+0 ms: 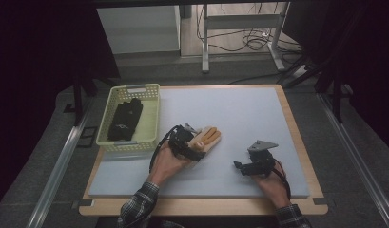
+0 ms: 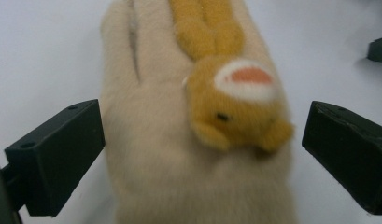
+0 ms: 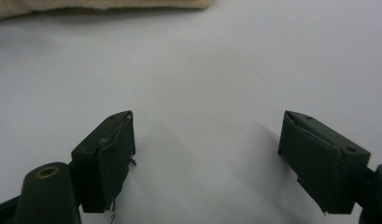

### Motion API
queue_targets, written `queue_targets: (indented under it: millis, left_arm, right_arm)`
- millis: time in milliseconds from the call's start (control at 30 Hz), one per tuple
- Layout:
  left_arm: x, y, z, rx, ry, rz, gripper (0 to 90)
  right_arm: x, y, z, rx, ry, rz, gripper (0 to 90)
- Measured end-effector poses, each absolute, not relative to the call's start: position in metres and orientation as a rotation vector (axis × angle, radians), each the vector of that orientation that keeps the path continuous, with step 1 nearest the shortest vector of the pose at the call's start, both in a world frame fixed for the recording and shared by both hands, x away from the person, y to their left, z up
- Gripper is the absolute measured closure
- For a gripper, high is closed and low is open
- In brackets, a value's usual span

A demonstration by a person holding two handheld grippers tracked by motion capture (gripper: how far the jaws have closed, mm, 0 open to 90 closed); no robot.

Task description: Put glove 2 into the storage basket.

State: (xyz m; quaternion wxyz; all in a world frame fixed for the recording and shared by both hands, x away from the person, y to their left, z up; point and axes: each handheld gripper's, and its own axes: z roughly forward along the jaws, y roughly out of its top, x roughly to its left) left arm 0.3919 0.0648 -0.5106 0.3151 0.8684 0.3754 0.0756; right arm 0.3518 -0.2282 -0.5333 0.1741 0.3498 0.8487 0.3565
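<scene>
A cream fleece glove [image 1: 209, 139] with an orange rabbit sewn on its back lies flat on the pale mat near the middle. My left gripper [image 1: 194, 145] stands open over its cuff end. In the left gripper view the glove [image 2: 170, 154] fills the space between the two black jaws, which stand wide on either side of it without touching it. My right gripper [image 1: 239, 166] is open to the right of the glove, low over bare mat; its own view [image 3: 205, 154] has nothing between the jaws and the glove's edge [image 3: 100, 7] at the top.
A pale yellow basket [image 1: 151, 118] sits at the table's back left with a black glove [image 1: 125, 118] inside. The mat [image 1: 249, 114] lies bare to the right and behind. The wooden table edge [image 1: 201, 206] runs along the front.
</scene>
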Motion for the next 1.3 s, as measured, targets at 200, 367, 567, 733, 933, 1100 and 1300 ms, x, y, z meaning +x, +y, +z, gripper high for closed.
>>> queue_targets:
  millis: [200, 367, 567, 733, 933, 1100, 1300]
  left_arm:
    - [0.401, 0.055, -0.522, 2.339, 0.993, 0.2, 0.0]
    - [0.405, 0.051, -0.529, 2.373, 1.017, 0.223, 0.0]
    - [0.402, 0.05, -0.523, 2.389, 1.02, 0.235, 15.7]
    - [0.402, 0.053, -0.519, 2.384, 1.03, 0.241, 37.3]
    - [0.402, 0.053, -0.516, 2.383, 1.043, 0.231, 54.9]
    - [0.4, 0.052, -0.514, 2.373, 1.043, 0.232, 59.2]
    - [0.401, 0.055, -0.508, 2.354, 1.043, 0.234, 63.4]
  right_arm:
    - [0.352, -0.228, -0.533, 0.991, 2.406, 1.011, 18.1]
    - [0.352, -0.228, -0.533, 0.992, 2.406, 1.011, 18.1]
    - [0.352, -0.228, -0.533, 0.991, 2.406, 1.01, 18.1]
    - [0.352, -0.228, -0.533, 0.991, 2.406, 1.009, 18.1]
    - [0.352, -0.228, -0.533, 0.991, 2.407, 1.009, 18.1]
    - [0.352, -0.228, -0.533, 0.991, 2.407, 1.009, 18.1]
    - [0.352, -0.228, -0.533, 0.991, 2.407, 1.009, 18.1]
